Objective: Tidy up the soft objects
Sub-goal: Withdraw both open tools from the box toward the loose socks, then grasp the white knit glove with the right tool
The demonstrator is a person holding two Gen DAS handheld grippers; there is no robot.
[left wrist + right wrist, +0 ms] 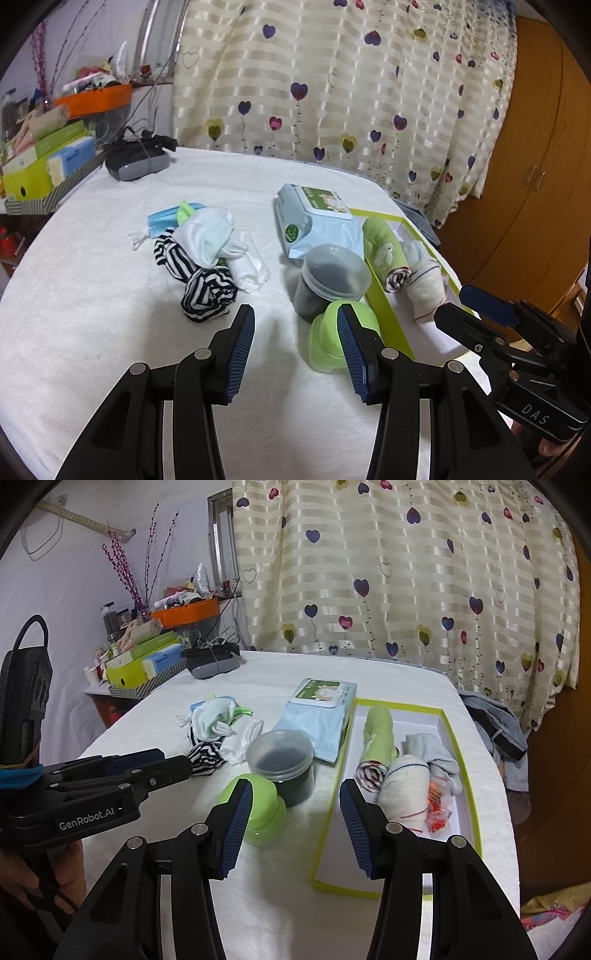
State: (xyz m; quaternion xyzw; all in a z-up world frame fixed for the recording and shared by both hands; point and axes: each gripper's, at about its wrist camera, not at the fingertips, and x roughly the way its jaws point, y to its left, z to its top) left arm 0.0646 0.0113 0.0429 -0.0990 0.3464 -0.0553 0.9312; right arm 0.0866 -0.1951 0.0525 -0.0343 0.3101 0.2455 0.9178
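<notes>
A: What are the grippers doing?

B: The left gripper (295,345) is hovering over the white table (110,332), jaws spread wide, gripping nothing. The right gripper (295,821) is likewise hanging released and empty, above the near end of the box (460,746).

A: Where are the soft things lying?

B: A loose pile is sitting mid-table: a striped sock (207,291), white socks (212,236) and a blue mask (166,219), all touching. Inside the green-edged box a green cloth roll (378,734), a white roll (404,790) and grey gloves (432,749) are lying side by side, with an orange packet (437,808) just beside the white roll.

A: And between pile and box?

B: A wipes pack (314,221) is lying against the box's left wall. In front of it a clear jar (332,280) is standing upright, with a green lid (332,343) touching its near side.
</notes>
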